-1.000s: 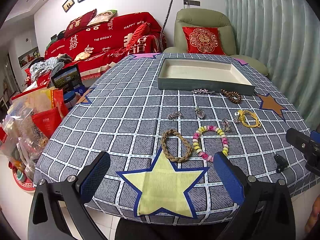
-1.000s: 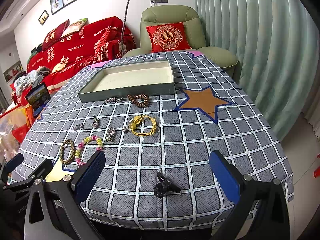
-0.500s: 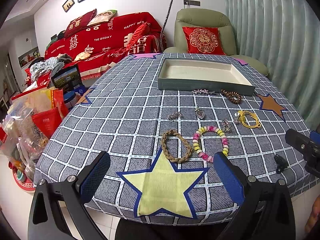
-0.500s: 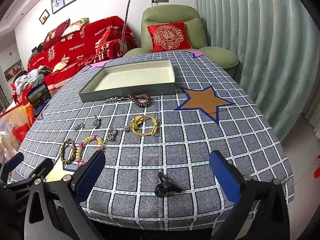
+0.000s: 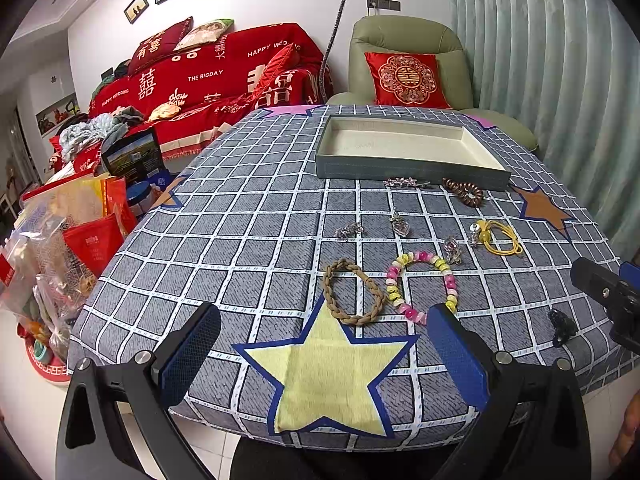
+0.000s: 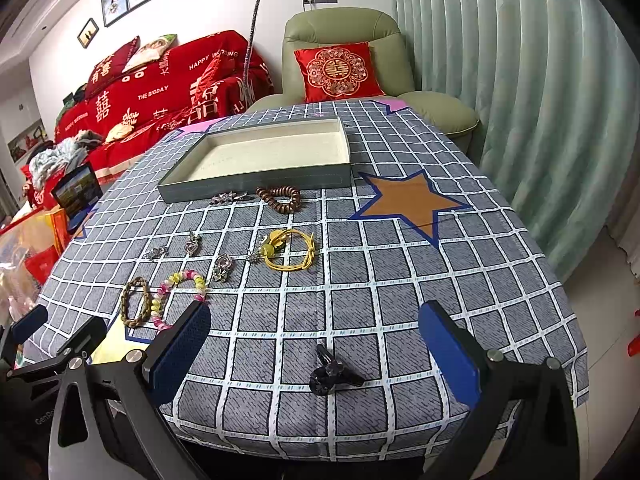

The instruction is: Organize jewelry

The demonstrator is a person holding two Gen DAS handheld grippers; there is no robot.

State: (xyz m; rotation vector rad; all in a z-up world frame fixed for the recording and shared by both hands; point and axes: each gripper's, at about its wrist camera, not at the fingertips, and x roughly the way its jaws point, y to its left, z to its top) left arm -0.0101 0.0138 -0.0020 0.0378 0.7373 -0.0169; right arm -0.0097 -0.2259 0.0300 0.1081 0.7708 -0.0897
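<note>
A grey shallow tray [image 5: 408, 168] [image 6: 256, 178] with a cream inside stands empty at the table's far side. Jewelry lies loose before it: a brown braided bracelet [image 5: 352, 292] [image 6: 135, 306], a pink and yellow bead bracelet [image 5: 420, 280] [image 6: 180, 284], a yellow cord bracelet [image 5: 498, 236] [image 6: 288, 248], a brown coil [image 5: 464, 192] [image 6: 280, 198], small silver pieces [image 5: 400, 224] [image 6: 192, 246], and a black clip [image 5: 562, 326] [image 6: 334, 372]. My left gripper [image 5: 324, 352] is open over the yellow star. My right gripper [image 6: 316, 350] is open, just short of the black clip.
The table wears a grey checked cloth [image 6: 400, 280] with star patches. A green armchair [image 6: 344, 60] and curtain [image 6: 520, 80] stand behind and to the right. A red sofa [image 5: 208, 76] and bags [image 5: 60, 240] are to the left.
The right wrist view has drifted very slightly; the left one is still. Nothing on the table has moved.
</note>
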